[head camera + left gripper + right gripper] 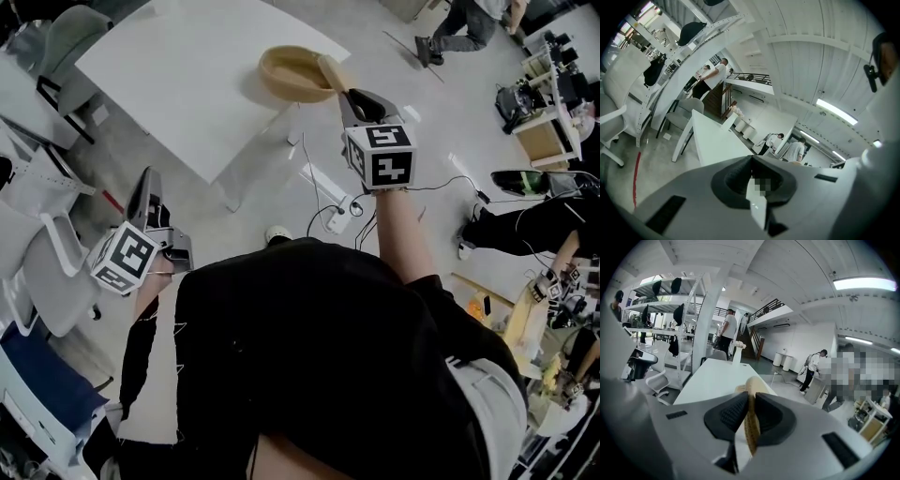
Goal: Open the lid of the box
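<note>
Black-clad torso (309,356) fills the head view's foreground; beyond it, the round box (286,75) sits at the desk (169,66) corner, with open floor (450,103) to its right. Left gripper view: the left gripper (751,159) has its jaws together, empty. Right gripper view: the right gripper (749,397) has its jaws pinching the lid (750,427) edge-on.

Item: flat tan woven lid (751,427), seen edge-on, mostly hidden within right gripper (749,393) (outline not readable).
Item: white rectangular surface (187,66), far corner cut off at head view's top edge.
</note>
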